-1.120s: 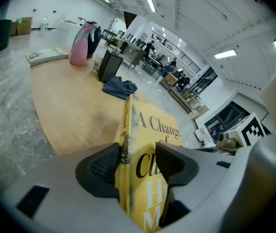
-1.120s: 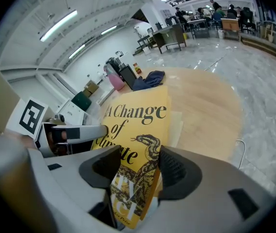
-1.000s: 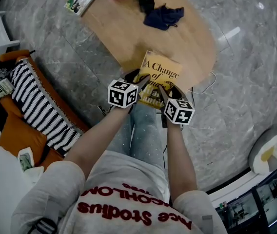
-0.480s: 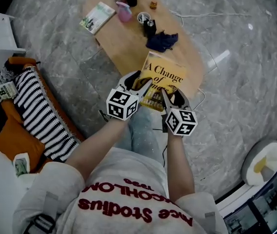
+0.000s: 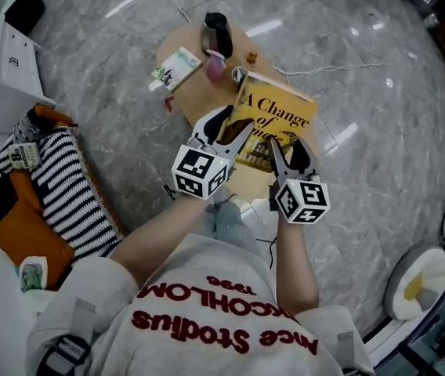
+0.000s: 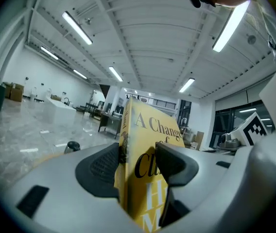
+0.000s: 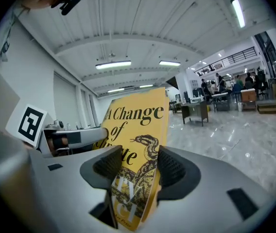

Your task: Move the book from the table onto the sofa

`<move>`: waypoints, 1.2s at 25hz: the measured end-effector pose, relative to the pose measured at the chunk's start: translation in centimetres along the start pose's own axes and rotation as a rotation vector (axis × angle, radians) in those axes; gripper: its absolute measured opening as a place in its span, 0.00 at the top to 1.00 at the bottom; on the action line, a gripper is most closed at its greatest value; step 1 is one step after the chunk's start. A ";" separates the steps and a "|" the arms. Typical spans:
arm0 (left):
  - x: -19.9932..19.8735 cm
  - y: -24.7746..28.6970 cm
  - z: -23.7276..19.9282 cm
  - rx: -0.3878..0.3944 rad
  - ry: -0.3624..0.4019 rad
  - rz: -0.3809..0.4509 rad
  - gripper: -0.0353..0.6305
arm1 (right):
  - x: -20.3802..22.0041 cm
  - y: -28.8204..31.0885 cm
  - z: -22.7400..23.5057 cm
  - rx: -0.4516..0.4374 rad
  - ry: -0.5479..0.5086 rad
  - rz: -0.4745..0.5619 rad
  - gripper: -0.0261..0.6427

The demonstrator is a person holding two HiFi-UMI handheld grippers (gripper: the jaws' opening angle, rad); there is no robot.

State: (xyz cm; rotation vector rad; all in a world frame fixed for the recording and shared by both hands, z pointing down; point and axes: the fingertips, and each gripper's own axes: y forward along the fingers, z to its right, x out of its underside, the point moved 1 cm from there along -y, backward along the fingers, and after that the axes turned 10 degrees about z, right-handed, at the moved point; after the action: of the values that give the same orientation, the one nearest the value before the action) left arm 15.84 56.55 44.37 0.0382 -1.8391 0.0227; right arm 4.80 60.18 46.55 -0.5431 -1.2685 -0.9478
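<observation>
A yellow book titled "A Change of..." hangs in the air above the near end of the small wooden table. My left gripper is shut on its near left edge and my right gripper on its near right edge. In the left gripper view the book stands upright between the pads of the left gripper. In the right gripper view the book sits the same way in the right gripper. The sofa, orange with a striped blanket, lies at the left.
On the table stand a dark flask, a pink cup and a second thin book. A white cabinet is at upper left. Cables trail over the marble floor. A round white object sits at lower right.
Both grippers have risen with the book, lifting it off the table. The table and floor now look farther below, and the book stays clamped at both edges.
</observation>
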 end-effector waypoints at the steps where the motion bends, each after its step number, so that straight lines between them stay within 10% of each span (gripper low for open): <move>1: -1.6 0.0 0.1 0.003 0.014 0.025 0.58 | -1.5 0.1 -0.4 -0.007 -0.013 0.022 0.59; 15: -17.0 -4.9 -0.4 -0.024 0.114 0.299 0.59 | -14.9 0.9 -9.6 -0.146 -0.221 0.238 0.59; 30: -19.1 -8.8 -3.3 -0.114 0.157 0.362 0.59 | -15.3 2.8 -14.5 -0.246 -0.230 0.256 0.59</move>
State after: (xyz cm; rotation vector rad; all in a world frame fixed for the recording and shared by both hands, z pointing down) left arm 24.47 48.13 26.77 -0.3671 -1.6667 0.1696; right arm 14.94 54.65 28.67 -1.0068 -1.2550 -0.8467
